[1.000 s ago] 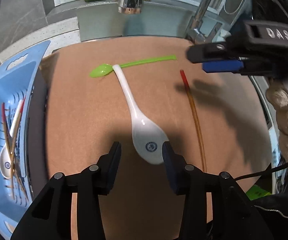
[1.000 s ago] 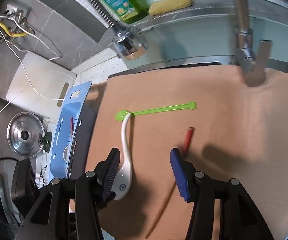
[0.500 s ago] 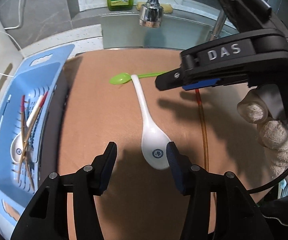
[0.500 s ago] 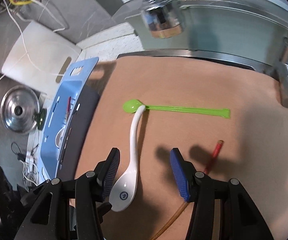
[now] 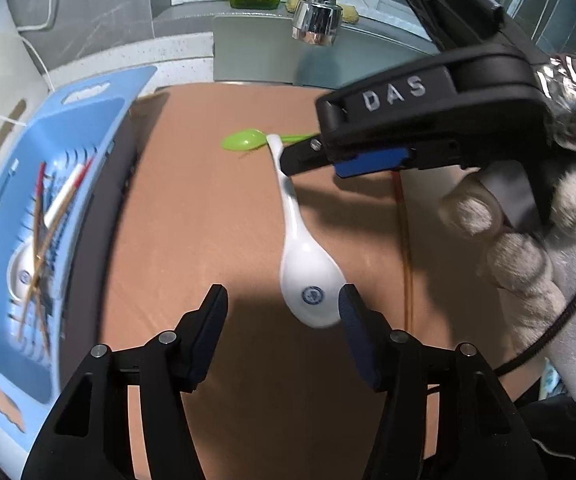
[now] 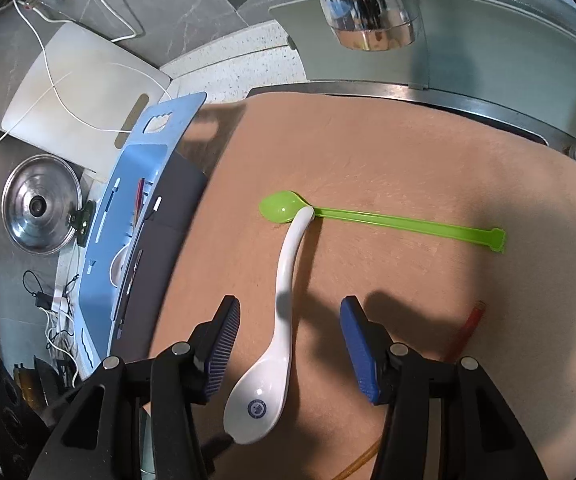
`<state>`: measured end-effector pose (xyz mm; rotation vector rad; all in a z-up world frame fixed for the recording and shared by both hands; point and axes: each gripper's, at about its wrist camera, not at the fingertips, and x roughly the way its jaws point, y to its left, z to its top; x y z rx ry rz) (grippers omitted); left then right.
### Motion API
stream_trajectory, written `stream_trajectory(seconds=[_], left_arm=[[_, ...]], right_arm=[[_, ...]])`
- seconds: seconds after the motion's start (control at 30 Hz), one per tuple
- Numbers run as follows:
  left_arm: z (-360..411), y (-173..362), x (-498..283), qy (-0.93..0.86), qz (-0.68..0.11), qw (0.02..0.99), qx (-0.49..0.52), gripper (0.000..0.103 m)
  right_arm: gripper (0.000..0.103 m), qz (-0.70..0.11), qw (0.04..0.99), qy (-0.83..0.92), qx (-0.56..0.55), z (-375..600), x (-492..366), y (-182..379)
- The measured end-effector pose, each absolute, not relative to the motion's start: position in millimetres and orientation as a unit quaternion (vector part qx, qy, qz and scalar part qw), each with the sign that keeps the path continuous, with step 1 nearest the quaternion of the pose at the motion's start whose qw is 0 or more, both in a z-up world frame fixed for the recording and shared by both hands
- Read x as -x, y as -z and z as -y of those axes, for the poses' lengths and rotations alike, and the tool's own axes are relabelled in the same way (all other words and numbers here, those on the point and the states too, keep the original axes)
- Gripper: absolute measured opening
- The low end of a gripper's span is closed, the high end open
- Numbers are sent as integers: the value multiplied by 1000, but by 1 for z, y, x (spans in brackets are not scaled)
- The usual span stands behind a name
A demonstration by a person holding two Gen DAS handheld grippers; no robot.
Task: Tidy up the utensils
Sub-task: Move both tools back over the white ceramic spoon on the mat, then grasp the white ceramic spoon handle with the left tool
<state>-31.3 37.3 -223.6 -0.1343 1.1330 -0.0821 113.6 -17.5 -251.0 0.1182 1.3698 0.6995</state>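
White spoon (image 5: 309, 264): glazed, looks ceramic; lies flat on the tan mat (image 5: 208, 208), bowl toward the cameras, handle tip touching the bowl of the green spoon (image 6: 284, 208)
Handling, judged: stiff, smooth and likely slippery, heavier at the bowl, would chip if dropped
Where to take hold, judged: across the straight handle above the bowl, where the pads can meet flat sides; the rounded bowl would squirm out
Left gripper (image 5: 282, 310): jaws have just been opening and stand wide, right pad just beside the spoon bowl, nothing pressed
Right gripper (image 6: 288, 334): jaws apart at a middling gap, astride the spoon handle, pads clear of it
Chopstick (image 5: 404, 240): thin, brown with a red end, lies to the right of the white spoon
Blue basket (image 5: 88, 120): at the mat's left edge, already holds chopsticks and a white spoon
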Motion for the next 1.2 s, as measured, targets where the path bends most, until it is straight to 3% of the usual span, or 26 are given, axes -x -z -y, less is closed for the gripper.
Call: stream_trajectory(seconds=[0.37,0.67,0.77,1.0,1.2], left_arm=[[-23,233,32,58,-550,830,71,60],[-15,251,16,43,-554,829,67,60],[-17,254,15,41,-556,827,71,57],[-22,255,16,40,-555,828,75,39],[-30,260,12,45,-553,828,79,39]], right_arm=[[48,-639,696,-314,-90,12,-128,270],[36,-642,692,-318,-82,3,-135,277],[31,-643,692,-318,-78,1,-135,277],[10,-653,682,-319,-82,-3,-133,283],[8,-659,673,-320,-101,0,-131,286]])
